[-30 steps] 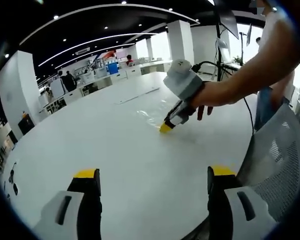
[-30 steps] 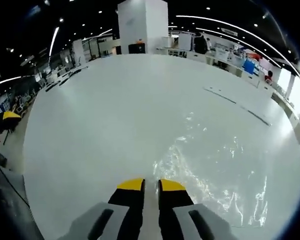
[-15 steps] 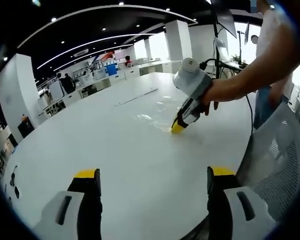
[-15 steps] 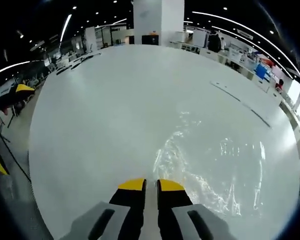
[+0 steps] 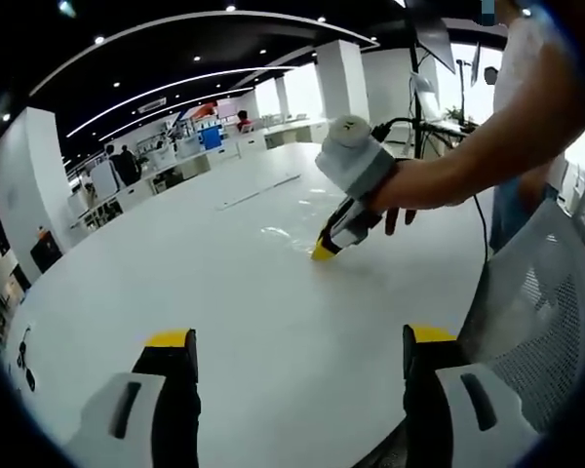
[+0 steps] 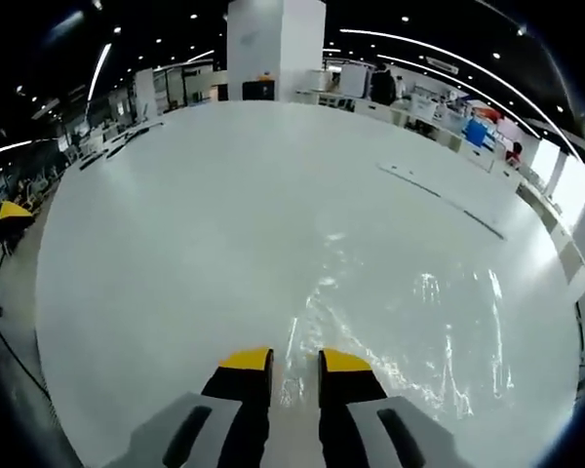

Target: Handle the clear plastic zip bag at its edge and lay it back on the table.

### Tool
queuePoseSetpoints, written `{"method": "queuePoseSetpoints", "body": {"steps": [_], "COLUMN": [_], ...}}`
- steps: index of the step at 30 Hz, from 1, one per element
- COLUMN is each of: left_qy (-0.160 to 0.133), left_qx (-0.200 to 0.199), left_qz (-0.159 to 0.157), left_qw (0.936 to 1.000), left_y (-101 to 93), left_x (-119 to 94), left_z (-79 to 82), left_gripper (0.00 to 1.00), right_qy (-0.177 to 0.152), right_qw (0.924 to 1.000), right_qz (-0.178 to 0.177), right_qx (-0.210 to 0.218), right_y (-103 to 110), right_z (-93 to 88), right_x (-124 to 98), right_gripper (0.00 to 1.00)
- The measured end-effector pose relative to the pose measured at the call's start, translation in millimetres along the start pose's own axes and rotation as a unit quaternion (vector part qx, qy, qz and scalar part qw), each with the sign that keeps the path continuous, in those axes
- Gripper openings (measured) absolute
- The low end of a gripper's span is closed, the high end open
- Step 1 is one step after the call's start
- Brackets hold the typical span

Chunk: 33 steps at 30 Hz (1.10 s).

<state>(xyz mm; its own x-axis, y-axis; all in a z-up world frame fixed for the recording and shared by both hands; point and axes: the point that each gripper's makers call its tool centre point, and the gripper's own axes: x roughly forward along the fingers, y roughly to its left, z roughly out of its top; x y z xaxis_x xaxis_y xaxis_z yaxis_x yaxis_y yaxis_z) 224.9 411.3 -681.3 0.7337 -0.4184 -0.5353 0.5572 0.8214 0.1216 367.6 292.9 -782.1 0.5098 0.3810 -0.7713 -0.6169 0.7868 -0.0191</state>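
Note:
The clear plastic zip bag (image 6: 400, 322) lies flat and crinkled on the white table (image 6: 175, 214), its near edge at my right gripper (image 6: 294, 359). That gripper's yellow-tipped jaws stand slightly apart, with the bag's edge showing in the narrow gap. In the left gripper view a hand holds the right gripper (image 5: 324, 250) tip-down on the table at the bag (image 5: 288, 226). My left gripper (image 5: 299, 339) hovers wide open over the table's near part, well short of the bag, with nothing between its jaws.
A grey mesh chair (image 5: 536, 331) stands at the table's edge on the right. A person's arm (image 5: 468, 156) reaches in from the right. A thin dark strip (image 6: 439, 190) lies on the table beyond the bag. A white pillar (image 6: 273, 49) rises behind the table.
The right gripper's jaws have parted a little from their tight hold on the bag's edge. The right gripper has shifted back left and down toward the table. The left gripper stays open.

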Motion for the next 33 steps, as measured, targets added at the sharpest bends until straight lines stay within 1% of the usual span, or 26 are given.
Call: {"method": "queuePoseSetpoints", "body": {"steps": [1, 2, 5, 7, 8, 10, 12, 15, 17, 18, 19, 20, 24, 25, 27, 28, 30, 31, 33], "left_qy": [0.0, -0.001, -0.002, -0.002, -0.002, -0.003, -0.004, -0.005, -0.005, -0.005, -0.005, -0.004, 0.0, 0.0, 0.0, -0.001, -0.002, -0.003, -0.004], "left_qx": [-0.001, -0.002, -0.007, -0.007, -0.007, -0.006, -0.008, -0.006, -0.006, -0.007, -0.007, -0.007, -0.006, -0.004, -0.003, -0.002, 0.0, 0.002, 0.004], "left_qz": [0.0, 0.0, 0.002, 0.002, 0.002, 0.003, 0.002, 0.003, 0.003, 0.003, 0.003, 0.003, 0.001, 0.001, 0.001, 0.002, 0.003, 0.003, 0.003], "left_qw": [1.0, 1.0, 1.0, 1.0, 1.0, 1.0, 1.0, 1.0, 1.0, 1.0, 1.0, 1.0, 1.0, 1.0, 1.0, 1.0, 1.0, 1.0, 1.0], "left_y": [0.3, 1.0, 3.5, 3.8, 3.7, 3.4, 2.9, 2.8, 2.8, 2.7, 2.5, 2.4, 1.0, 0.7, 1.0, 1.0, 1.2, 1.2, 0.8], "left_x": [-0.2, -0.2, 0.2, 0.7, 0.8, 0.9, 0.8, 0.4, 0.3, 0.1, -0.1, 0.0, -0.2, -0.4, -0.1, -0.3, -0.9, -1.3, -1.7], "left_z": [0.0, -0.1, -0.3, -0.3, 0.0, 1.2, 2.3, 3.6, 3.6, 3.4, 3.1, 2.1, -0.3, -0.1, 0.2, 1.1, 2.7, 3.9, 5.1], "left_gripper": [0.86, 0.86, 0.85, 0.85, 0.85, 0.85, 0.85, 0.85, 0.85, 0.84, 0.84, 0.84, 0.84, 0.84, 0.84, 0.84, 0.83, 0.83, 0.82], "right_qy": [0.003, -0.003, 0.006, 0.021, 0.027, 0.025, 0.029, 0.032, 0.03, 0.029, 0.039, 0.038, 0.038, 0.035, 0.041, 0.043, 0.058, 0.059, 0.062], "right_qw": [1.0, 1.0, 1.0, 0.9991, 0.9984, 0.9982, 0.9978, 0.9959, 0.9935, 0.9901, 0.9886, 0.9862, 0.9792, 0.9743, 0.963, 0.9553, 0.944, 0.9401, 0.9383], "right_qz": [0.001, -0.002, -0.002, 0.012, 0.012, 0.013, 0.019, 0.03, 0.04, 0.047, 0.047, 0.049, 0.067, 0.076, 0.079, 0.082, 0.089, 0.09, 0.095], "right_qx": [-0.001, -0.008, -0.006, -0.035, -0.049, -0.053, -0.056, -0.079, -0.103, -0.129, -0.138, -0.154, -0.188, -0.209, -0.255, -0.281, -0.312, -0.324, -0.327], "right_y": [1.0, -0.1, 0.6, 3.9, 4.9, 2.7, 4.6, 6.4, 8.1, 9.2, 9.4, 10.1, 9.0, 8.1, 8.0, 9.6, 8.3, 7.4, 5.3], "right_z": [-0.5, 2.4, 0.9, -2.4, -3.0, -1.9, -5.2, -8.1, -10.5, -12.7, -17.9, -19.8, -23.5, -23.9, -27.4, -29.8, -35.3, -36.2, -38.4], "right_x": [2.0, 2.1, 2.4, -0.9, -3.6, -2.6, -5.3, -7.2, -8.9, -11.0, -15.2, -18.5, -22.5, -22.3, -25.7, -28.4, -32.2, -33.6, -35.1], "right_gripper": [0.14, 0.13, 0.11, 0.06, 0.04, 0.03, 0.0, 0.0, 0.0, 0.0, 0.0, 0.0, 0.0, 0.0, 0.0, 0.0, 0.0, 0.0, 0.0]}}
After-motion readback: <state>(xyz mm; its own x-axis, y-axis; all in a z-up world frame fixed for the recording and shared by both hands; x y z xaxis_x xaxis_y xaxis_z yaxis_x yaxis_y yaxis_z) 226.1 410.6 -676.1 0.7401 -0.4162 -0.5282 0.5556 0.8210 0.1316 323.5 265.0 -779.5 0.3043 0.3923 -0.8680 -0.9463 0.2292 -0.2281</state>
